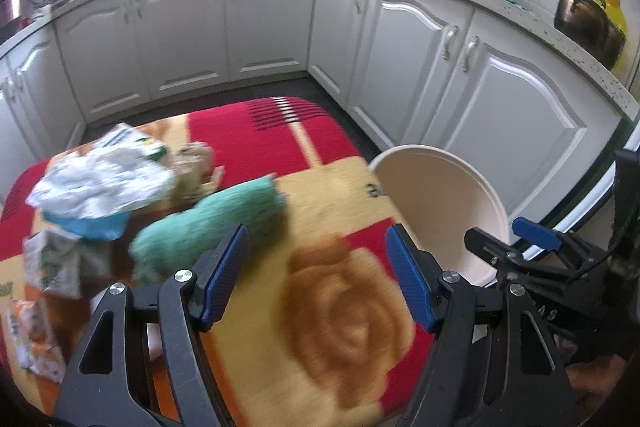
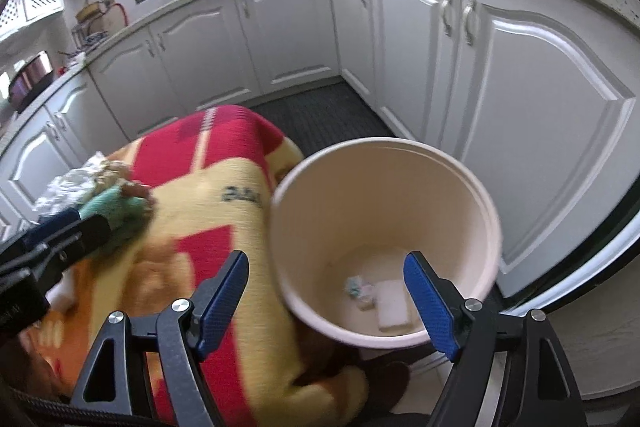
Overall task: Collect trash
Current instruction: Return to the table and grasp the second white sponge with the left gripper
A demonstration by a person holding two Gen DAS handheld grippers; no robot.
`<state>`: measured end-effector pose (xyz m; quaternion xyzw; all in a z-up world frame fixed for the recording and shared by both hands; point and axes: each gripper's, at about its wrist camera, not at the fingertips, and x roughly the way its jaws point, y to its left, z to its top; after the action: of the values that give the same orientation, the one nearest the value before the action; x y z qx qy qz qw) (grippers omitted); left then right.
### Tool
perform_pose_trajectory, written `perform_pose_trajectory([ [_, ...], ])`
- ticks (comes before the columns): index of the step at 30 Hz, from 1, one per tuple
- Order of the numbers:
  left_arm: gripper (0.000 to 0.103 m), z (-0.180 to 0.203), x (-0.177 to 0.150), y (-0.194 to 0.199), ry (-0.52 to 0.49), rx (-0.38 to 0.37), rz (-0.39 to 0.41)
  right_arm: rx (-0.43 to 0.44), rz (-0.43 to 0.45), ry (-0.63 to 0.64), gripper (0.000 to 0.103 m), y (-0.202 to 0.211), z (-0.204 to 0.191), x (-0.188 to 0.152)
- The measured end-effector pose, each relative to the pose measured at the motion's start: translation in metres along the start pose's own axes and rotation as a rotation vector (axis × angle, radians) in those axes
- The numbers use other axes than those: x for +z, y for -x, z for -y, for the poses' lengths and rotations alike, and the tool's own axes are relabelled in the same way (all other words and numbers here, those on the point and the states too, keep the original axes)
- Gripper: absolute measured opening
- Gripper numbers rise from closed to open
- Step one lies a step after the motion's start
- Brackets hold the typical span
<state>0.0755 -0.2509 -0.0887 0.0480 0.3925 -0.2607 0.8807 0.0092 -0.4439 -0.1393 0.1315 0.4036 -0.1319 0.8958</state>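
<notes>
Left wrist view: the left tool (image 1: pixel 316 273) stands wide with nothing between its blue pads, above a red and yellow floral blanket (image 1: pixel 348 307). A green cloth (image 1: pixel 208 223) and crumpled wrappers (image 1: pixel 100 183) lie at centre left. Right wrist view: the right tool (image 2: pixel 326 299) stands wide and empty over a cream bin (image 2: pixel 384 195) at centre right, with scraps (image 2: pixel 376 295) lying on its bottom.

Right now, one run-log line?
left hand-held gripper: open, empty | right hand-held gripper: open, empty, over bin | bin: scraps inside | trash pile: on blanket
</notes>
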Motion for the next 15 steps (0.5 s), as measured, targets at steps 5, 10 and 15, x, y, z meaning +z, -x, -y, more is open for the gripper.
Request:
perform_pose_trajectory([
  [5,0.070,-0.028,-0.014,0.021,0.025,0.049,0.013,0.053,-0.009,0.027,0.081,0.006,-0.031,0.002],
  [10,0.070,-0.059,-0.029,0.044,0.042,0.103,0.021,0.097,-0.009,0.092,0.085,0.014,-0.068,-0.001],
  [15,0.071,-0.093,-0.046,0.064,0.082,0.127,0.025,0.130,-0.006,0.153,0.085,0.018,-0.101,-0.006],
])
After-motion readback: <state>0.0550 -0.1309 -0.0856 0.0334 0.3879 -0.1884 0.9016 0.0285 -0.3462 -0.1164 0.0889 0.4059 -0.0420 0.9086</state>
